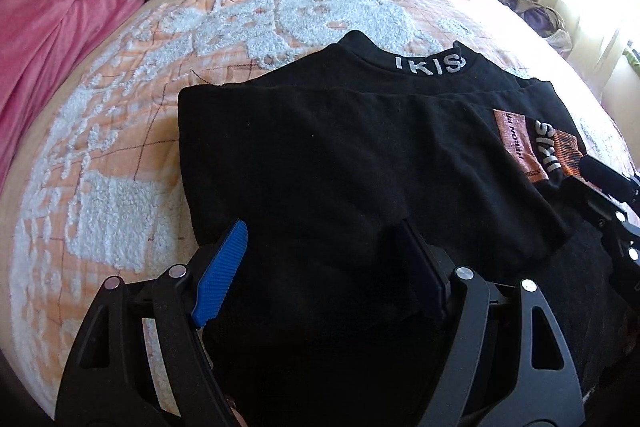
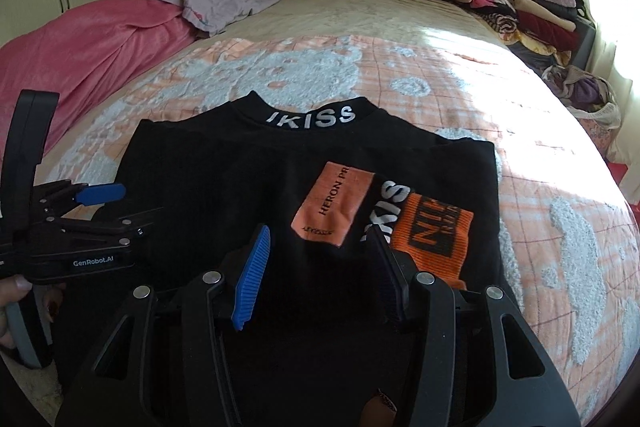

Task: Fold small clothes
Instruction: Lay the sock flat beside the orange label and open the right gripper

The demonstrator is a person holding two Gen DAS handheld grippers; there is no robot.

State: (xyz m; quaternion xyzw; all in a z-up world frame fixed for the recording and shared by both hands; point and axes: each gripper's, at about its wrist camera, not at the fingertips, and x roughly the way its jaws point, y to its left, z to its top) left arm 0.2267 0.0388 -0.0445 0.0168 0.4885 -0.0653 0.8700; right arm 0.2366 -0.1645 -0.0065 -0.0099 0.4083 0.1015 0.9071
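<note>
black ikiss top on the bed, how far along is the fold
Done: the black top lies flat on the bedspread with both sides folded in, collar lettering facing up. In hand: nothing; the left tool and right tool stand open over its near edge. Left: folding the bottom up toward the collar, then probably adding it to the folded clothes stack.

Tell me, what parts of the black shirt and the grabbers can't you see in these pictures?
- Black shirt: its near hem, in both views, is hidden behind the gripper bodies and lost in shadow.
- Orange patch: its lettering is cut off by a fold and the right gripper.
- Right gripper in the left wrist view: mostly cut off by the right edge.
- Left gripper: whether its pads touch cloth is too dark to tell.
</note>
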